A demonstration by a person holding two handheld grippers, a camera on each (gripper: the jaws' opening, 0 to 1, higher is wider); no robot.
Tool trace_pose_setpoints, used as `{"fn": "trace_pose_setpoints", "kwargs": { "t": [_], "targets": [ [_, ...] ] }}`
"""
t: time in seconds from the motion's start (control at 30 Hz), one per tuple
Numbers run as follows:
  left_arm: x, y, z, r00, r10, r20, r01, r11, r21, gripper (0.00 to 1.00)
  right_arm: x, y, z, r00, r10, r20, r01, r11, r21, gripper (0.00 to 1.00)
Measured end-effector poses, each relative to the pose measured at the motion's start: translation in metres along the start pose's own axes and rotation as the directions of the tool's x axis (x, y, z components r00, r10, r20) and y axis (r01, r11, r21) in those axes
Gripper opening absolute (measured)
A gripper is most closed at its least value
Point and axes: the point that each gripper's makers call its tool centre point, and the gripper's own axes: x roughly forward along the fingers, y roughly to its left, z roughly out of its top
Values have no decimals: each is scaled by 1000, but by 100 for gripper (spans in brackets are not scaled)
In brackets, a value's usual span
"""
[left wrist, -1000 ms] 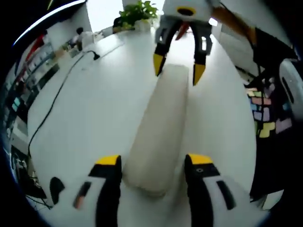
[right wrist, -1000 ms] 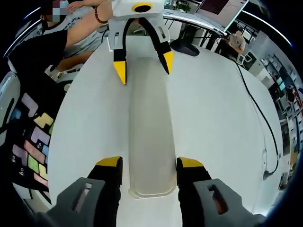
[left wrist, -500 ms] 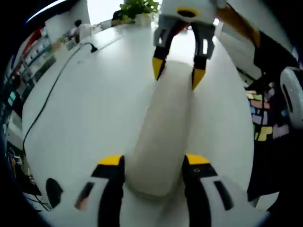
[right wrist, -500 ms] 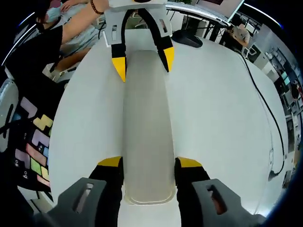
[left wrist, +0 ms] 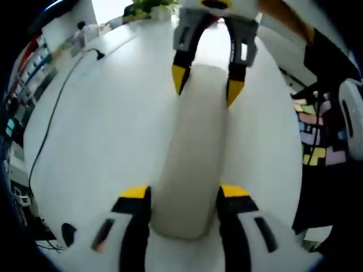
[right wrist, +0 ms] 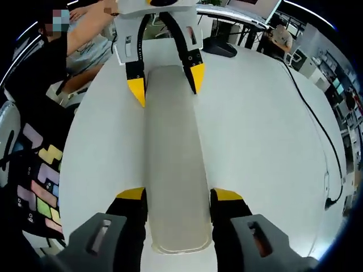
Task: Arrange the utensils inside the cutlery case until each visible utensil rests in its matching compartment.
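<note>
A long cream cutlery case (left wrist: pixel 193 141) lies shut on the white table (left wrist: pixel 102 124), and no utensils show. My left gripper (left wrist: pixel 184 192) straddles its near end, both yellow-tipped jaws pressed against its sides. At the far end my right gripper (left wrist: pixel 206 86) straddles it the same way. In the right gripper view the case (right wrist: pixel 170 147) runs straight away from my right gripper (right wrist: pixel 179 195), which clamps that end. The left gripper (right wrist: pixel 167 86) holds the far end there.
A black cable (left wrist: pixel 51 153) trails over the table's left side and appears again as the cable (right wrist: pixel 317 147). A dark mouse (right wrist: pixel 218 48) and a potted plant (left wrist: pixel 142 7) sit at the table's far edges. Coloured puzzle blocks (right wrist: pixel 39 181) lie beyond the table's edge beside a person's dark sleeve (right wrist: pixel 34 68).
Both grippers have slid a little further onto the case's ends, and their jaws have drawn in against its sides. The case has stayed in line between them.
</note>
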Motion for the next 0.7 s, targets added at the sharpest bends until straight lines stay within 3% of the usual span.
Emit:
{"fn": "trace_pose_setpoints", "kwargs": {
  "t": [0.2, 0.4, 0.47, 0.7],
  "targets": [
    [2, -1, 3, 998, 7, -61, -8, 1000, -13, 50, 0, 2, 1, 1000, -1, -10, 1, 1000, -5, 45],
    [4, -3, 12, 999, -39, 22, 37, 996, 79, 47, -1, 3, 1, 1000, -2, 31, 2, 1000, -5, 44],
    [2, -3, 10, 999, -37, 37, 34, 997, 74, 47, -2, 3, 2, 999, -4, 40, 4, 1000, -7, 44],
    [4, -3, 13, 998, -58, 13, 56, 992, 117, 46, -2, 2, 0, 1000, -11, 18, 10, 1000, 14, 44]
  ]
}}
